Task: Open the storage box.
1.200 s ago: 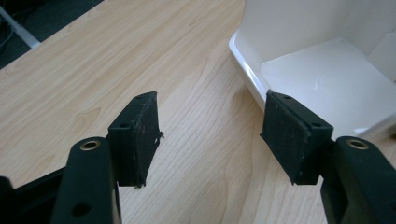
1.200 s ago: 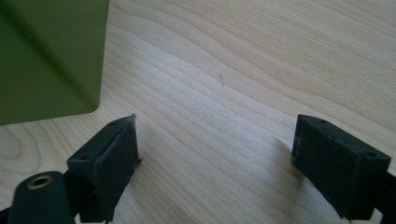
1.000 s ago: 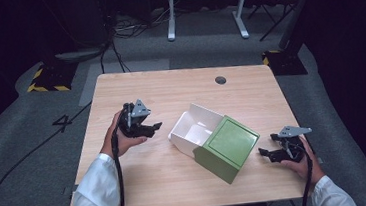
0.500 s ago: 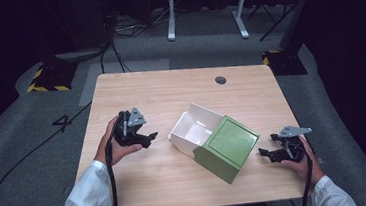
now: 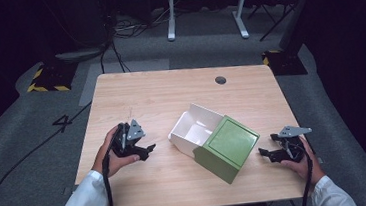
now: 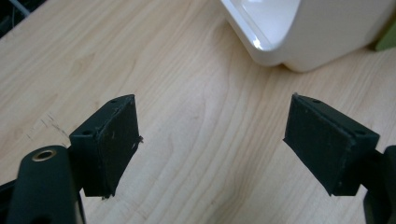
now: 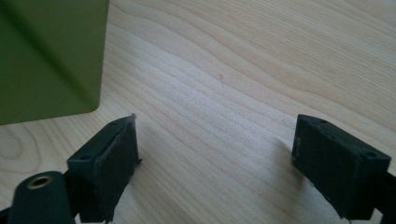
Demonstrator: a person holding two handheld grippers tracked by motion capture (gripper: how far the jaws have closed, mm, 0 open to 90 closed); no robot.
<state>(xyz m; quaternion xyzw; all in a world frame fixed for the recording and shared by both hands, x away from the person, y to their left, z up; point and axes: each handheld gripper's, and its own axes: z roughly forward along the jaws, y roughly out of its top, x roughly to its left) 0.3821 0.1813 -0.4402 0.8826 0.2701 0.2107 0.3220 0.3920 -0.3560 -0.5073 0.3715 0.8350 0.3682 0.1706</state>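
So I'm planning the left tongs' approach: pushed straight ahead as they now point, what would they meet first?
Probably the white tray, at its rounded near corner; only bare table lies between.

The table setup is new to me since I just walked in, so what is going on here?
A person sits at a wooden table with a two-jaw gripper in each hand. In the middle lies a box: a white tray slid partway out of a green sleeve. The left gripper is open and points toward the white tray, close but not touching. The right gripper is also open, resting by the green sleeve's far side, holding nothing. Nothing is gripped yet.
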